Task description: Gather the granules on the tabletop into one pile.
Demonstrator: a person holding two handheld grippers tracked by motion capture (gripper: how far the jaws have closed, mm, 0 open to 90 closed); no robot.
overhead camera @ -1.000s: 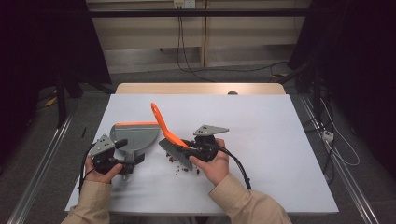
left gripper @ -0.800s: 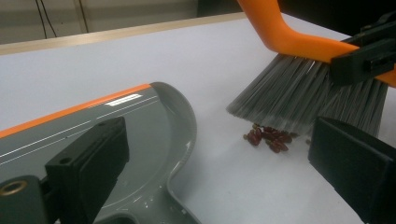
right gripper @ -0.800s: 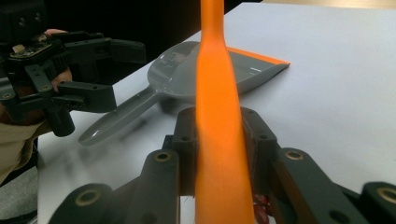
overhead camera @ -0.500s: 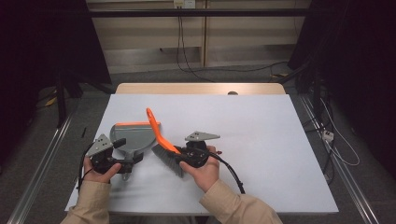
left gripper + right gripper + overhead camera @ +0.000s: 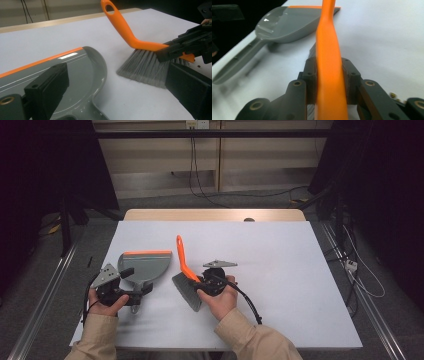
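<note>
A grey dustpan with an orange lip lies on the white table, its handle pointing toward the person. My left gripper is open, and its wide-set jaws straddle the pan's neck without pressing on it. My right gripper is shut on the orange handle of a small brush. The grey bristles rest on the table just right of the pan. The handle tilts up and away.
A few small dark crumbs lie on the table by the right gripper's jaws. A cable trails from the right gripper toward the front edge. The table's right half is bare white surface.
The right hand has carried the brush left and down, closer to the dustpan, with the handle now more upright. The left hand and dustpan have stayed put.
</note>
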